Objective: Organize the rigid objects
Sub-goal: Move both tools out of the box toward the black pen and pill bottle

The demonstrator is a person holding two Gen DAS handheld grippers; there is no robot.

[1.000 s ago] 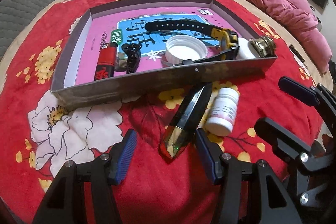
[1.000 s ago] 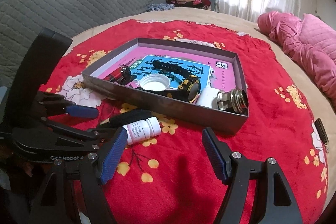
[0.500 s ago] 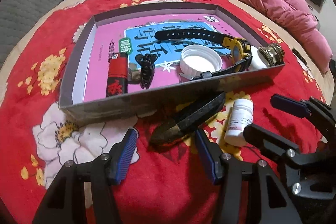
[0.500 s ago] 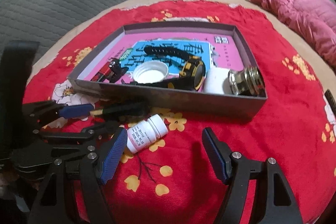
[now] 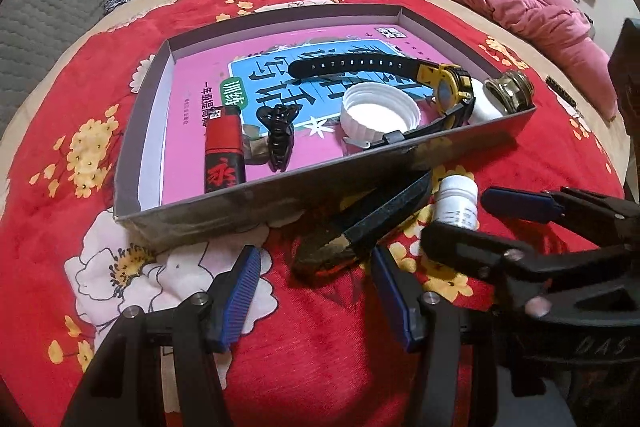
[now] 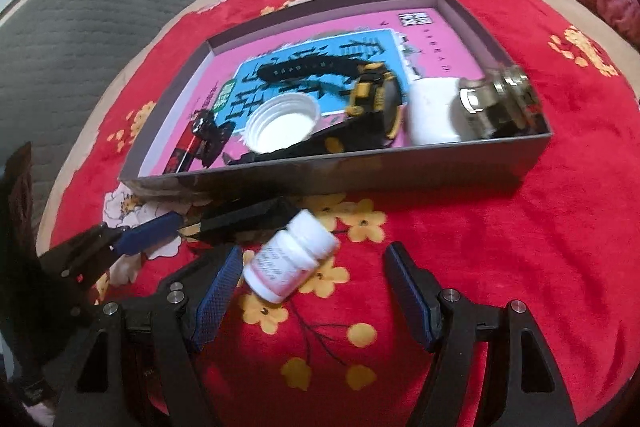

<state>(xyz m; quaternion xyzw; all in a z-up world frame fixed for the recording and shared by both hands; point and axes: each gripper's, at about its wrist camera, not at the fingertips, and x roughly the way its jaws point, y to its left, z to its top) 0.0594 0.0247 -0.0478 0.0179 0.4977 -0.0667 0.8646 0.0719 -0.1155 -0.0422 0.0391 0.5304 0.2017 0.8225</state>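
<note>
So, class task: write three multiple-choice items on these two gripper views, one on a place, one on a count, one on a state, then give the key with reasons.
1. Where does the small white pill bottle lie?
A. in the grey shallow box
B. on the red floral cloth
C. on the pink quilt

2. How many objects lie on the cloth before the grey shallow box?
A. two
B. four
C. none

3. How is the right gripper?
A. shut on the bottle
B. open, bottle between its fingers
C. shut, empty

Key: B, it rests on the red floral cloth; A, the bottle and the long black case; B, the blue pads stand apart.
</note>
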